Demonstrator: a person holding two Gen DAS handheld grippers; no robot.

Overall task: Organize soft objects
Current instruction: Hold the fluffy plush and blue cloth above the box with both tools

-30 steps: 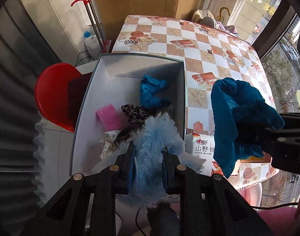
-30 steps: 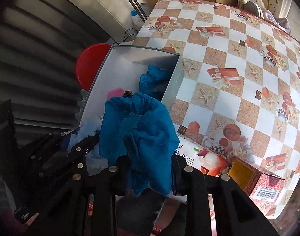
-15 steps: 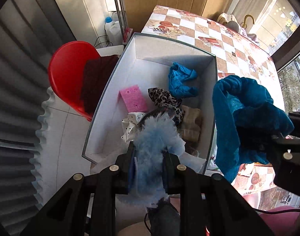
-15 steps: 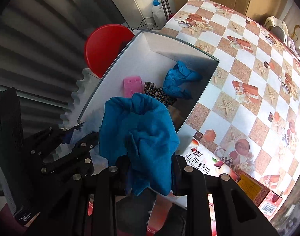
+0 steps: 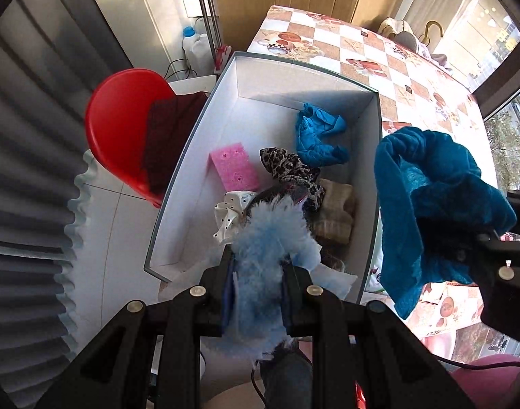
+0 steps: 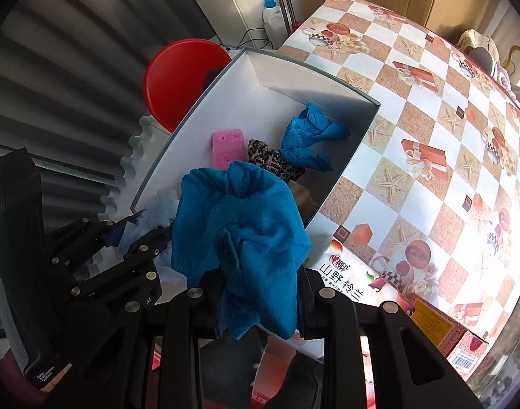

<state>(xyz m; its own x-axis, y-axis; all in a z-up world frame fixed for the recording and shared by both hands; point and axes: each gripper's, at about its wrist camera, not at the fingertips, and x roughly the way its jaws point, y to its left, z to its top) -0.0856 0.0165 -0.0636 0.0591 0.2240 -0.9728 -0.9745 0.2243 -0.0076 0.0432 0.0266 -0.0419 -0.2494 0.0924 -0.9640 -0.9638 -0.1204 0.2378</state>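
My left gripper point(image 5: 258, 269) is shut on a fluffy light-blue duster point(image 5: 270, 238), held over the near end of a white box point(image 5: 192, 143). My right gripper point(image 6: 260, 289) is shut on a crumpled teal cloth point(image 6: 239, 225), which hangs just right of the box's near corner; the same teal cloth point(image 5: 430, 197) shows at the right of the left wrist view. Inside the box lie a pink sponge point(image 5: 234, 165), a leopard-print scrunchie point(image 5: 287, 168), a blue glove point(image 5: 319, 136), a white dotted fabric point(image 5: 231, 209) and a beige item point(image 5: 335, 214). The left gripper point(image 6: 137, 228) also shows at the left of the right wrist view.
The box stands at the left edge of a table with a checkered oilcloth point(image 6: 430, 119). A red stool point(image 5: 120, 129) with a dark cloth stands left of it, a corrugated shutter point(image 5: 28, 170) beyond. A snack packet point(image 6: 348, 283) and a carton point(image 6: 440, 327) lie near the table's front.
Both grippers moved left and rolled with their loads, so the box now lies more centred beneath them. Over the last half second the views barely shifted.
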